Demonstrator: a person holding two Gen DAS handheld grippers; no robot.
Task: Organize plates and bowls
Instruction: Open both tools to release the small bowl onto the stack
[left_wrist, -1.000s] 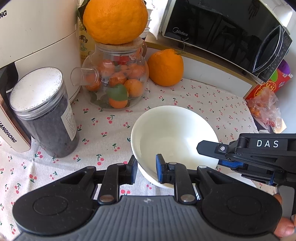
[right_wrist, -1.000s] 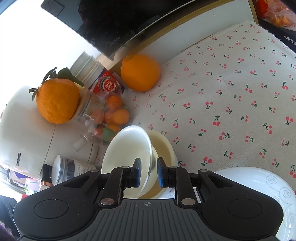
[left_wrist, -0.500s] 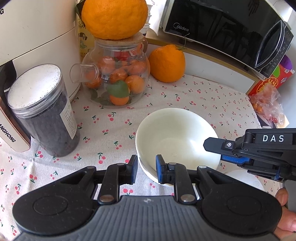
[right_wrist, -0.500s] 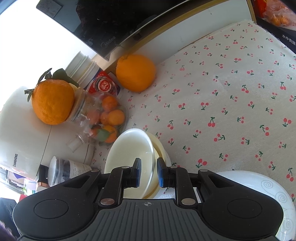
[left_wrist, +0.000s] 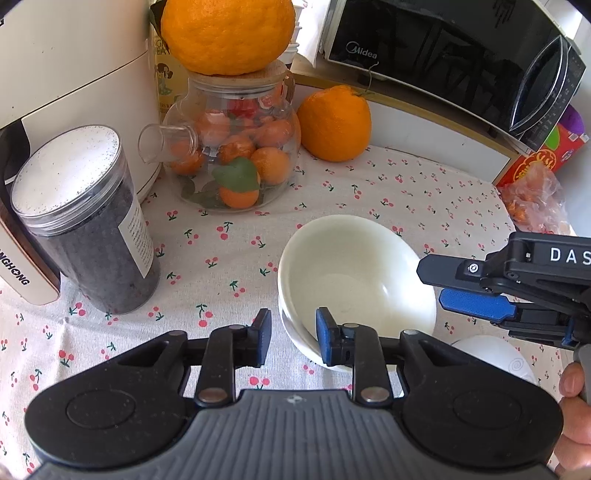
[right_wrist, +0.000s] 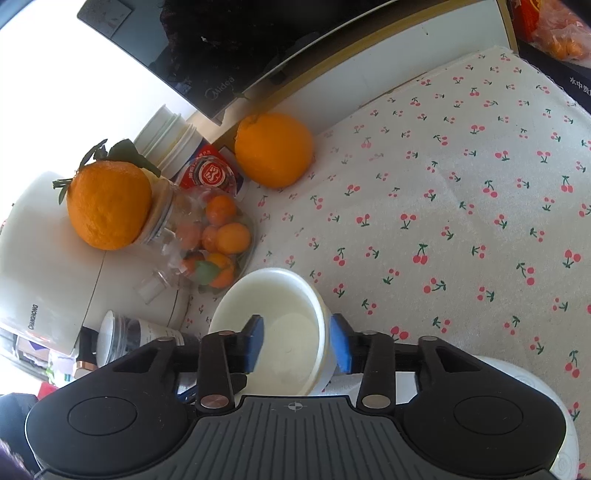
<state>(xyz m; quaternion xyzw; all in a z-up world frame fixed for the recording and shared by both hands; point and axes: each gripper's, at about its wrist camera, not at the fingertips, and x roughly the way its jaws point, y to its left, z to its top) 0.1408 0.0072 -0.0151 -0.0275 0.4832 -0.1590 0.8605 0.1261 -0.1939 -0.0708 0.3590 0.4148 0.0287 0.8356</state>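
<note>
Two white bowls (left_wrist: 354, 277) sit nested on the cherry-print cloth (left_wrist: 229, 251); they also show in the right wrist view (right_wrist: 273, 325). My left gripper (left_wrist: 291, 341) straddles their near-left rim, jaws slightly apart, not clamped. My right gripper (right_wrist: 297, 345) is open around the bowls' right rim, one pad inside and one outside; it enters the left wrist view from the right (left_wrist: 476, 295). A white plate with swirl marks (right_wrist: 532, 384) lies at the lower right, also seen in the left wrist view (left_wrist: 495, 356).
A dark-filled jar (left_wrist: 81, 221), a glass teapot of small oranges (left_wrist: 232, 162) with a big orange on its lid (left_wrist: 225, 33), a white appliance (left_wrist: 66, 66), a second orange (left_wrist: 334, 123), a microwave (left_wrist: 454, 55) and snack bags (left_wrist: 535, 184) ring the cloth.
My right gripper has opened and let go of the upper bowl, which now sits level in the lower one. My left gripper's jaws have opened slightly at the rim.
</note>
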